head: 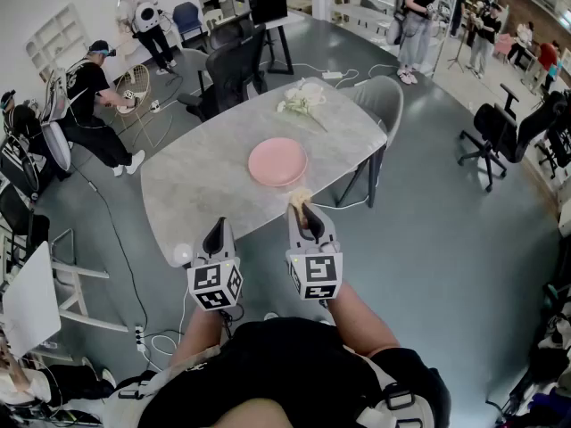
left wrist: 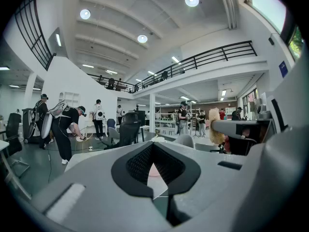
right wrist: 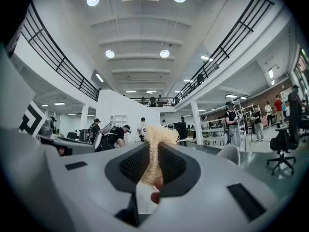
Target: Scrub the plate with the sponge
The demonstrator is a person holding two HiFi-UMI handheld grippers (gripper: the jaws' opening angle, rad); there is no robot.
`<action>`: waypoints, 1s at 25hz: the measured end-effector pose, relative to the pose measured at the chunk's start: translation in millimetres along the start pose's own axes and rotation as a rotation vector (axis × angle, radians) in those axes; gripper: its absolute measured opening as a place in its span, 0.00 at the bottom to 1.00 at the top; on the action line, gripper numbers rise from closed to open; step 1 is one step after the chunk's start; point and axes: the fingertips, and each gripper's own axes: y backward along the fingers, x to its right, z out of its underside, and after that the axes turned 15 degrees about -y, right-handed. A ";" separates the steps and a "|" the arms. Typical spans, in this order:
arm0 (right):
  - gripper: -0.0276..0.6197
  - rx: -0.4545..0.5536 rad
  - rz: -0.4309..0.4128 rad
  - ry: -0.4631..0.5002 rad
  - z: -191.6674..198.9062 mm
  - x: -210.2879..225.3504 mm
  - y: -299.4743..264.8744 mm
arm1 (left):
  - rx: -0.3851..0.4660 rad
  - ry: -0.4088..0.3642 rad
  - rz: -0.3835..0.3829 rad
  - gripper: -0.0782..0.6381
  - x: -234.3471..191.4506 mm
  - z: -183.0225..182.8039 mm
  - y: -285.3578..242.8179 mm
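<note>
Two grippers sit closest, one in each hand. The right gripper (head: 303, 210) is squeezed on the one sponge (right wrist: 155, 144), a pale stringy tuft that pokes forward past its tips. The left gripper (head: 216, 232) is closed on nothing. One pink plate (head: 277, 162) lies flat on the grey table (head: 196, 181), straight ahead of the sponge and apart from it. The right gripper is nearer, so it should go forward and down. A white bunch (head: 302, 99) lies beyond, maybe flowers.

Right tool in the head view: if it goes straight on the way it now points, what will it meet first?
Probably the pink plate on the table, with the sponge held in the right tool leading. Height is unclear, so it may pass just above it.
</note>
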 end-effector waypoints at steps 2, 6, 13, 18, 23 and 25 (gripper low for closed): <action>0.13 0.004 -0.006 0.015 5.4 -0.9 3.1 | 0.000 -0.006 0.004 0.12 1.3 -0.8 4.8; 0.13 0.012 -0.011 0.044 7.8 -6.3 6.0 | 0.010 -0.012 0.001 0.12 -1.7 -4.9 12.0; 0.13 0.024 -0.039 0.017 9.3 -20.1 4.0 | 0.012 0.025 0.014 0.12 -11.5 -5.9 19.3; 0.13 0.007 -0.054 0.027 18.5 -36.2 -6.9 | 0.015 0.046 0.038 0.12 -18.9 0.8 23.3; 0.13 -0.009 -0.065 0.036 28.2 -51.7 -17.4 | 0.028 0.065 0.015 0.12 -40.7 5.7 26.0; 0.13 -0.013 -0.066 0.037 33.1 -58.5 -27.5 | 0.032 0.066 0.005 0.12 -54.4 9.2 22.8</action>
